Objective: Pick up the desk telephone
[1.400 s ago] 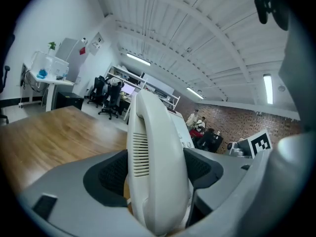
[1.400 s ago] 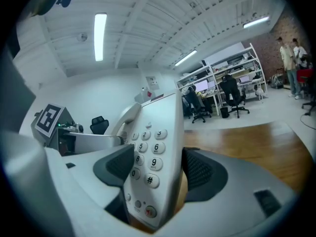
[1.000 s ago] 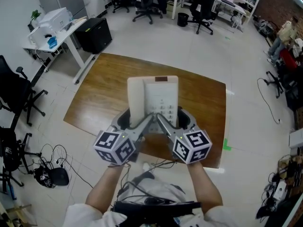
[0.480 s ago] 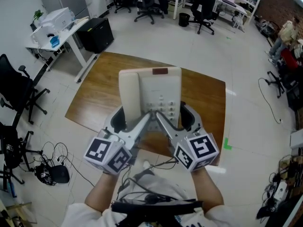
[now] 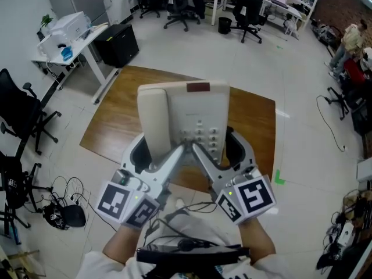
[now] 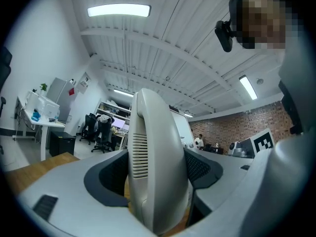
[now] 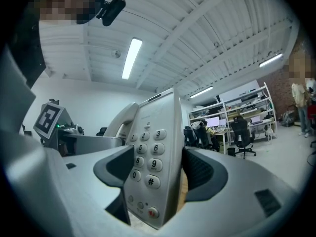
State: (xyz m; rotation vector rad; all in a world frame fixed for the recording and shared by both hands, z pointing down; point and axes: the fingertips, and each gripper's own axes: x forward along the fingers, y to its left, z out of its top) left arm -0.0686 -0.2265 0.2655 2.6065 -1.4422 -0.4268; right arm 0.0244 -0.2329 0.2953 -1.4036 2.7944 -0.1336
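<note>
**Desk telephone held in both my grippers over the wooden surface**

I have the cream plastic desk telephone point(image 5: 183, 118) clamped from its near end with both sets of jaws. It is raised above the brown wooden surface point(image 5: 116, 121) and tilted, with its far end higher.

My left gripper point(image 5: 158, 150) takes the handset side. In the left gripper view its jaws stand wide apart, with the dark ribbed pads pressed against either flank of the long cream handset point(image 6: 158, 157). The handset's slotted grille faces the camera.

My right gripper point(image 5: 216, 147) takes the keypad side. Its jaws are also spread wide and closed on the telephone's body. One pad lies against the outer edge and the other lies across the left part of the grey keypad point(image 7: 148, 154).

On the round keys I can read 2, 3, 5, 6, 8, 9, 0 and #. The left column of keys is hidden behind the pad. Below the digits sits a small red button, and I cannot read its marking.

A dark red rectangular label point(image 5: 198, 88) sits at the top edge of the telephone. Its writing is too small to make out.

Each gripper carries a white cube with black square markers, the left cube point(image 5: 125, 202) and the right cube point(image 5: 250, 197). The markers show patterns only, no words.
</note>
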